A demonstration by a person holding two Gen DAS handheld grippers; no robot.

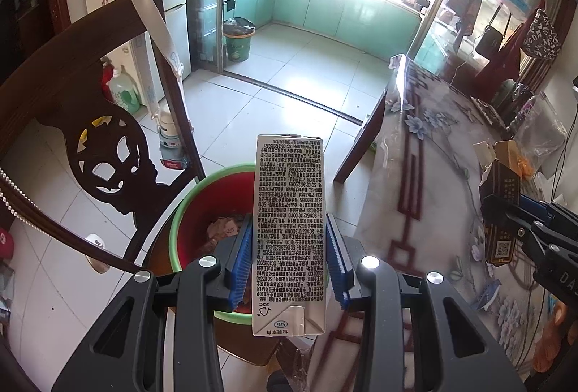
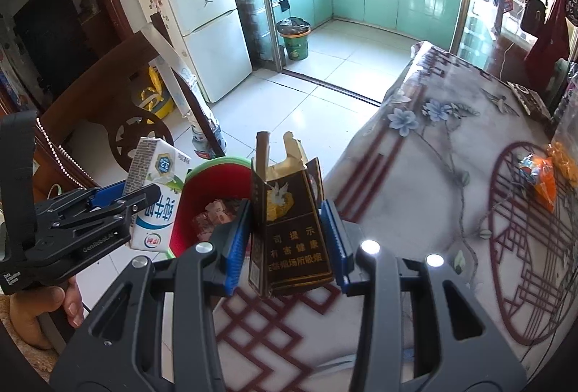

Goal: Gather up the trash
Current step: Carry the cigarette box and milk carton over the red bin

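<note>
Trash is in both grippers right now! The milk carton (image 1: 289,233) sits pinched between the blue pads of the left gripper (image 1: 289,247), jaws narrowed onto its two side faces, printed panel up, folded end toward the camera. It hangs directly over the red bin (image 1: 197,222) with the green rim, which stands on the tiled floor just off the table's near-left edge. That looks like a carry-and-drop pose: the carton is held lengthwise, so a simple release should send it in.

Over on the right, the right gripper (image 2: 285,233) has its jaws clamped on a torn-open dark cigarette pack (image 2: 289,222), flap standing up, gold liner showing. The pack hovers above the table's left edge, with the bin's mouth just beyond it, so by my read it is not quite over the opening yet. Paper scraps (image 2: 216,211) already lie inside the bin.

What crowds the drop? The carved wooden chair (image 1: 97,153) stands hard against the bin's left side, and the table (image 2: 415,175), under its flowered cloth, closes in from the right. Both grippers are aiming for one small mouth, side by side, so they could bump. An orange wrapper (image 2: 538,175) waits near the table's right edge, likely next. A second green bucket (image 2: 295,43) sits far off in the kitchen doorway.
</note>
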